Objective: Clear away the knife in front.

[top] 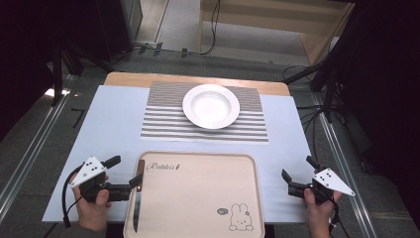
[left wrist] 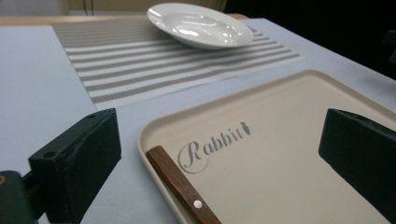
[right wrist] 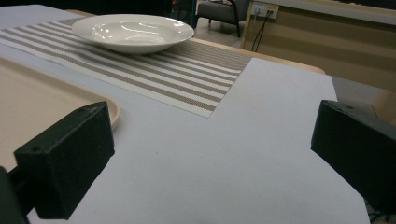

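Observation:
A beige tray (top: pixel 198 198) printed "Rabbit" lies at the table's front edge. A knife (top: pixel 138 196) with a brown wooden handle (left wrist: pixel 180 184) lies along the tray's left rim, blade pointing toward the person. My left gripper (top: pixel 125 171) is open at the tray's left edge, one jaw over the table and the other over the tray beside the knife. In the left gripper view nothing is held between the jaws of the left gripper (left wrist: pixel 219 140). My right gripper (top: pixel 298 168) is open over the bare table, right of the tray. It appears again as the right gripper (right wrist: pixel 212 140), holding nothing.
A white deep plate (top: pixel 211 105) sits on a striped placemat (top: pixel 158 124) at the far middle of the table. A pale sheet (top: pixel 109 129) covers the tabletop. Beyond the table stand dark stands, cables and a wooden cabinet (top: pixel 277 25).

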Demonstrator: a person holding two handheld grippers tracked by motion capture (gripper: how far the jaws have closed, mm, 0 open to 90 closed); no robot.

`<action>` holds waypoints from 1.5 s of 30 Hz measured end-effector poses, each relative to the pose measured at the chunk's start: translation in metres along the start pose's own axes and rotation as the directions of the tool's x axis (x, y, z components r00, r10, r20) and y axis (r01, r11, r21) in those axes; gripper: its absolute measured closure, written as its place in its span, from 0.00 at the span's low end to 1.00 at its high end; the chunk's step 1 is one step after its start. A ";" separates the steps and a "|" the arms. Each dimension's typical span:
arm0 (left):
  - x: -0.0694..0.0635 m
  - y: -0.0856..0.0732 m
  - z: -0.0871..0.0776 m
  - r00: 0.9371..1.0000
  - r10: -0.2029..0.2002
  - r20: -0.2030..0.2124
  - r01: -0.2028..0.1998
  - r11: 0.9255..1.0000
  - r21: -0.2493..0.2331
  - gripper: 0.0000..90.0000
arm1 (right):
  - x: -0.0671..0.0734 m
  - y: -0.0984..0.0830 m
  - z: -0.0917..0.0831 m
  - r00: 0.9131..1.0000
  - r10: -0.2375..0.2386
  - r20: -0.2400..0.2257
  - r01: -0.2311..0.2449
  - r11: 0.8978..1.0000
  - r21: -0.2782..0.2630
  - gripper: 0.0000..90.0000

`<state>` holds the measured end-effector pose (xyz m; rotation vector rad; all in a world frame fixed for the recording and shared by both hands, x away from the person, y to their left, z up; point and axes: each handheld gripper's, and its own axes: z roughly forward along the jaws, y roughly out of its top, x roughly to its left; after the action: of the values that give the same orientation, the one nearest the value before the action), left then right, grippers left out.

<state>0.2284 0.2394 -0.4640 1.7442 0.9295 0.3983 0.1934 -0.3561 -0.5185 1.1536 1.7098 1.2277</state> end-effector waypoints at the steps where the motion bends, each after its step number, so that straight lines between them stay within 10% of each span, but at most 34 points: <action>1: 0.001 0.000 -0.001 1.000 0.000 -0.001 0.000 1.000 -0.003 0.00 | 0.000 0.000 0.000 1.000 0.001 -0.003 -0.001 1.000 0.001 0.00; 45: 0.085 -0.023 -0.050 0.980 -0.100 -0.174 0.089 0.994 -0.070 0.00 | -0.001 0.000 0.000 1.000 0.018 -0.001 -0.018 1.000 0.002 0.00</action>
<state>0.2407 0.3389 -0.4805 1.6199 1.1113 0.5215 0.1933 -0.3572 -0.5185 1.1717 1.7051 1.2378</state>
